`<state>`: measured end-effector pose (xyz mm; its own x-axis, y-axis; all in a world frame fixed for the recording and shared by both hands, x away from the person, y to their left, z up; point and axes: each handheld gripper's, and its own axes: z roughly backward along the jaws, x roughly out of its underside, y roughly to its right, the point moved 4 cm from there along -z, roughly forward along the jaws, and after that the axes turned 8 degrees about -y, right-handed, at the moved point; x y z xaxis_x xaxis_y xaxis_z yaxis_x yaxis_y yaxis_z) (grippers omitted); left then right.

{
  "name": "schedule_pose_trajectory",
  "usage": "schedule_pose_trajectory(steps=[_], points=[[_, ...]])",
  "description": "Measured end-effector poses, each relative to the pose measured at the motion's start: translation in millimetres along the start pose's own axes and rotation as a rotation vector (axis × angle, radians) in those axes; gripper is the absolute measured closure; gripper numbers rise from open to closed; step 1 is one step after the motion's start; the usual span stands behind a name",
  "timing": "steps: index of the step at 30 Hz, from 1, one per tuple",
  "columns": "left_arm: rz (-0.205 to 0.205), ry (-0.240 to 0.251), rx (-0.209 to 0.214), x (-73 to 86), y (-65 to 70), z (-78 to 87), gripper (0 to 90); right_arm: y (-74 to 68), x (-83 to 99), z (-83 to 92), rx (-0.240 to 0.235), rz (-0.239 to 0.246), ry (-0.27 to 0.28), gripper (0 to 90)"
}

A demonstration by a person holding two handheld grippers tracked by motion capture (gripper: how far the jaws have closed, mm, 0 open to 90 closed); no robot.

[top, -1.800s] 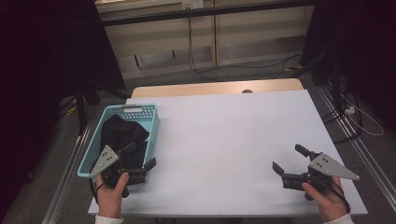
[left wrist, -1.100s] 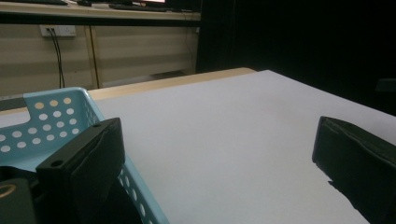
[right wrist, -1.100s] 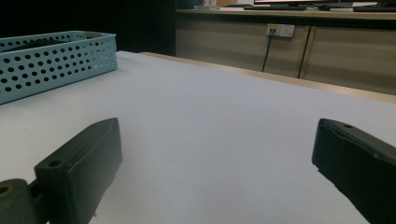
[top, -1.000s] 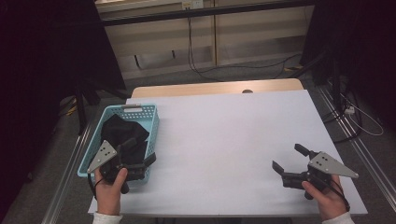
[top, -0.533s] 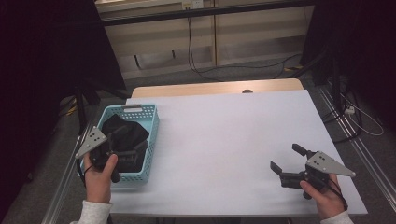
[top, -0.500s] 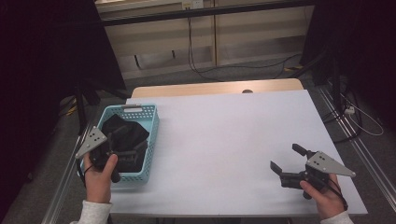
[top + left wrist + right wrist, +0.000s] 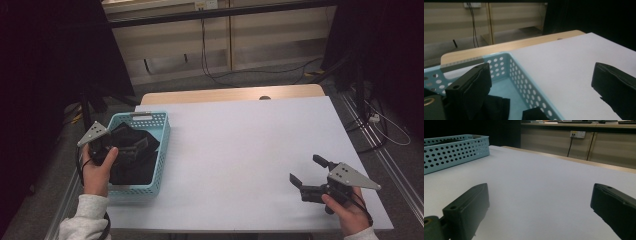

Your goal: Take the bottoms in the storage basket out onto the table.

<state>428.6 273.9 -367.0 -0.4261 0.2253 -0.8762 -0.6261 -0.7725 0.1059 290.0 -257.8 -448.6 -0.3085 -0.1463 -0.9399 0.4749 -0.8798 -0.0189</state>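
Observation:
A light blue perforated basket (image 7: 161, 161) stands at the table's left edge with black cloth (image 7: 131, 171) bunched inside. My left gripper (image 7: 131, 149) hovers over the basket, reaching in from its left side, open and empty. In the left gripper view the wide-apart jaws of that gripper (image 7: 541, 96) straddle the basket's right wall (image 7: 524, 72), with the cloth (image 7: 496, 110) below the left jaw. My right gripper (image 7: 306, 169) rests low near the front right of the white table (image 7: 240, 145), open and holding nothing. The right gripper view (image 7: 539, 212) has the basket (image 7: 454, 147) far off at left.
A wooden strip (image 7: 230, 94) runs along the table's far edge, with cabinets and hanging cables (image 7: 205, 45) behind. Metal rails (image 7: 395, 165) flank the table on the right. The white surface stretches between basket and right gripper.
My left gripper has moved from the basket's front right corner to the left and farther back, and now sits over the basket. The right gripper has barely shifted.

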Motion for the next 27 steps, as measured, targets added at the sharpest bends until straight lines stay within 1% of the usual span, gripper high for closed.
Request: schedule_pose_trajectory(steps=[1, 3, 5, 7, 9, 10, 11, 12, 13, 14, 17, 18, 20, 21, 22, 23, 24, 25, 26, 27], points=[[0.0, 0.0, 0.0, 0.0, 0.0, 0.0, 3.1, 0.0, 0.0, 0.0, 0.0, 0.0, 0.0, 1.1], [0.011, -0.028, -0.021, 3.0, -9.8, -5.3, 3.1, -0.5, 0.2, -0.1, -0.004, -0.007, -0.004, 1.1], [0.024, -0.056, -0.027, 6.0, -18.2, -9.7, 3.3, -0.4, 0.2, -0.1, -0.003, -0.007, -0.003, 1.1], [0.037, -0.074, -0.049, 8.6, -26.2, -13.8, 3.4, -0.4, 0.3, 0.2, -0.006, -0.002, -0.004, 1.1], [0.045, -0.1, -0.06, 11.6, -33.2, -18.2, 3.5, -0.7, 0.4, 0.1, -0.007, -0.003, -0.004, 1.1], [0.051, -0.134, -0.082, 14.9, -40.1, -23.0, 4.0, -0.8, 0.6, -0.1, -0.008, -0.003, -0.007, 1.1], [0.051, -0.134, -0.082, 14.9, -40.1, -23.0, 4.0, -0.8, 0.6, -0.1, -0.008, -0.003, -0.007, 1.1], [0.056, -0.149, -0.09, 16.3, -43.4, -25.2, 4.0, -1.3, 0.5, -0.4, -0.009, -0.01, -0.005, 1.1], [0.063, -0.156, -0.095, 17.3, -46.5, -27.4, 4.0, -0.9, 0.8, -0.3, -0.01, -0.001, -0.007, 1.1], [0.066, -0.167, -0.102, 18.3, -50.0, -29.3, 4.0, -1.4, 0.6, -0.3, -0.011, -0.006, -0.006, 1.1], [0.102, -0.195, -0.139, 22.1, -60.4, -34.8, 4.1, -1.7, 0.7, -0.5, -0.013, -0.005, -0.006, 1.1], [0.112, -0.205, -0.142, 23.7, -62.7, -36.9, 4.1, -1.9, 0.8, -0.7, -0.013, -0.005, -0.008, 1.1], [0.121, -0.233, -0.157, 27.8, -67.5, -41.0, 4.2, -2.3, 0.9, -0.9, -0.017, -0.004, -0.008, 1.1], [0.135, -0.24, -0.157, 30.4, -69.4, -43.3, 4.3, -2.4, 1.1, -1.0, -0.016, -0.003, -0.01, 1.1], [0.139, -0.251, -0.167, 33.1, -71.9, -44.8, 4.5, -2.3, 1.3, -1.0, -0.018, 0.001, -0.011, 1.1], [0.141, -0.259, -0.187, 35.4, -74.8, -45.8, 4.5, -2.5, 1.3, -0.9, -0.02, -0.001, -0.01, 1.1], [0.151, -0.261, -0.194, 37.2, -77.0, -47.2, 4.7, -2.6, 1.3, -0.9, -0.021, 0.001, -0.01, 1.1], [0.163, -0.265, -0.191, 38.9, -78.5, -48.7, 5.2, -2.9, 1.3, -0.8, -0.023, 0.0, -0.01, 1.1], [0.173, -0.283, -0.185, 41.0, -79.9, -51.2, 4.8, -3.3, 1.4, -0.9, -0.025, -0.001, -0.01, 1.1], [0.173, -0.283, -0.185, 41.0, -79.9, -51.2, 4.9, -3.3, 1.4, -0.9, -0.025, -0.001, -0.01, 1.1]])
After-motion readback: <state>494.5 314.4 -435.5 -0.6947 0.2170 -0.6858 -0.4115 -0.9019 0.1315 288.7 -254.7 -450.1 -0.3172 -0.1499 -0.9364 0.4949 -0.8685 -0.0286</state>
